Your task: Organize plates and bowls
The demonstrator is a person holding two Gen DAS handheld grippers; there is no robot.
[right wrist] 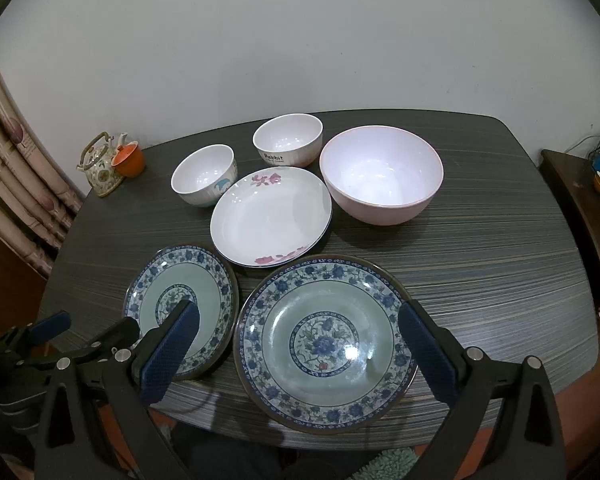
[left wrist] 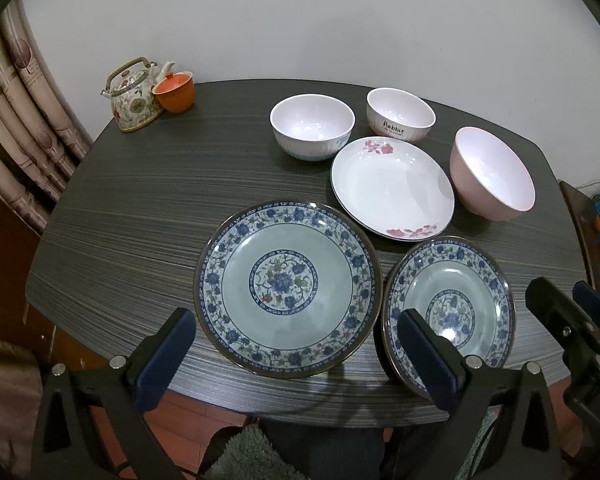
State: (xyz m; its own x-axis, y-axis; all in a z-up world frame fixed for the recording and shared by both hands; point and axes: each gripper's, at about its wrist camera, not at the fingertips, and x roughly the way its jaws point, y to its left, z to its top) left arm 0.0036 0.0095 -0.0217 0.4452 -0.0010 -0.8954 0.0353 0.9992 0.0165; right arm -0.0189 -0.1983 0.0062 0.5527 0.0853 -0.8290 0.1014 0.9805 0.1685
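both grippers, left gripper [left wrist: 296, 354] and right gripper [right wrist: 300, 346], hover wide open and empty above two blue floral plates [right wrist: 324, 340]; a white rose plate [right wrist: 270, 216], three bowls [right wrist: 381, 174] and a teapot [left wrist: 134, 98] stand behind.

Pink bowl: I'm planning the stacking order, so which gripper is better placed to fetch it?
Right. From the right gripper the pink bowl lies almost straight ahead; from the left gripper it sits far to the right, past the flowered white plate. Both grippers are open.
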